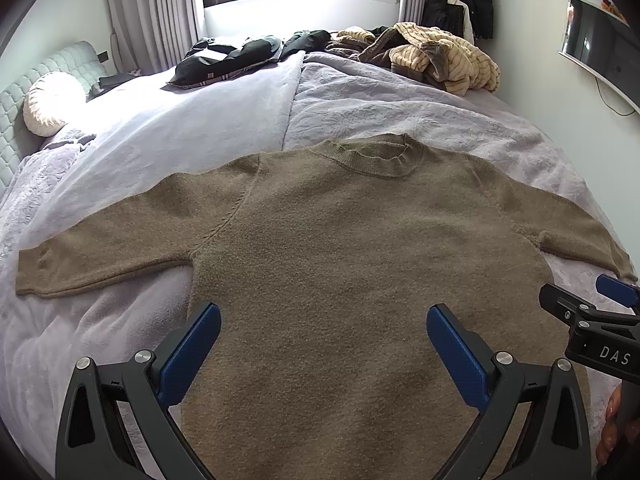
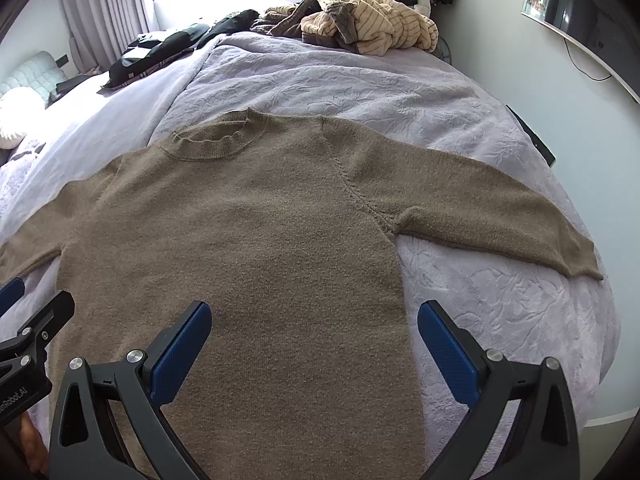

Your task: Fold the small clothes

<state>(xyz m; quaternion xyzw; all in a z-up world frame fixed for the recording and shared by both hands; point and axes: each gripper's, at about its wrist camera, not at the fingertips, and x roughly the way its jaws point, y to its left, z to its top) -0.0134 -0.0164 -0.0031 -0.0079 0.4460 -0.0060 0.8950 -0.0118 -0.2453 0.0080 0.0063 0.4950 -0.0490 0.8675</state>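
A brown knit sweater (image 1: 340, 248) lies flat on the bed, collar away from me, both sleeves spread out sideways. It also shows in the right wrist view (image 2: 248, 232). My left gripper (image 1: 324, 320) is open and empty, hovering over the sweater's lower body. My right gripper (image 2: 314, 318) is open and empty, over the sweater's lower right side; its left finger is above the fabric, its right finger above the bedspread. Part of the right gripper shows at the right edge of the left wrist view (image 1: 600, 304).
A lilac bedspread (image 2: 460, 92) covers the bed. A pile of striped beige and brown clothes (image 1: 436, 56) and a black garment (image 1: 232, 56) lie at the far side. A round cushion (image 1: 52, 100) is at the left. A TV (image 1: 600, 44) hangs on the right wall.
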